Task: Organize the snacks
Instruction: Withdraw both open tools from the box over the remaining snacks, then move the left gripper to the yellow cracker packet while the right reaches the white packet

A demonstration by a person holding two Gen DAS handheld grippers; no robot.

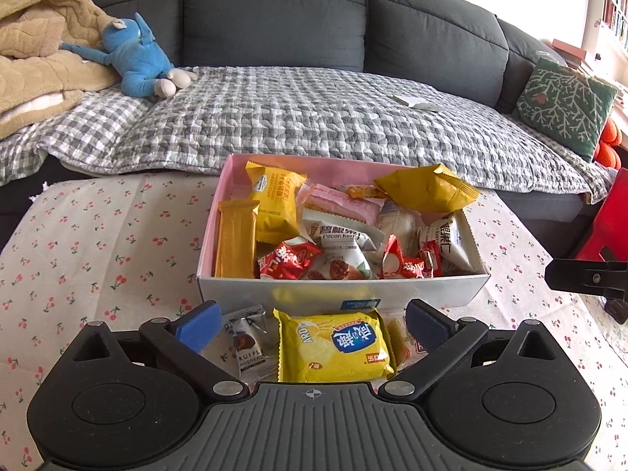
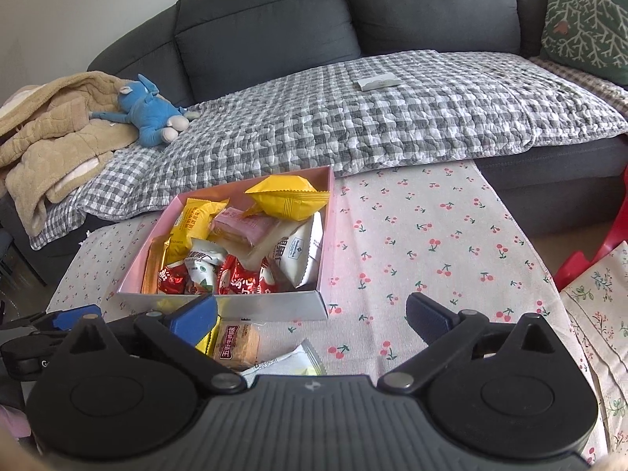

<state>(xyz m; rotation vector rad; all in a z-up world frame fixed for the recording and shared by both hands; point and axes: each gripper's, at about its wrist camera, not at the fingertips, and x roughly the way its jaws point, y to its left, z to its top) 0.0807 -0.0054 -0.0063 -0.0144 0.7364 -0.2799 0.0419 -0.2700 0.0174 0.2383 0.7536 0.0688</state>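
A silver box with a pink inside (image 1: 337, 288) (image 2: 274, 304) stands on the cherry-print tablecloth (image 1: 98, 243) and holds several wrapped snacks. In the left wrist view a yellow snack packet (image 1: 333, 347) lies in front of the box, between the fingers of my left gripper (image 1: 314, 324), which is open around it without gripping. A small truffle packet (image 1: 249, 343) lies to its left. My right gripper (image 2: 314, 316) is open and empty above the cloth, right of the box. A biscuit packet (image 2: 237, 341) and a pale packet (image 2: 292, 363) lie near its left finger.
A dark grey sofa (image 1: 274, 19) with a checked quilt (image 1: 294, 117) stands behind the table. A blue plush toy (image 1: 137, 55) and beige blanket (image 1: 35, 59) lie at its left, a green cushion (image 1: 565, 106) at its right. A red object (image 2: 600, 251) stands at the table's right.
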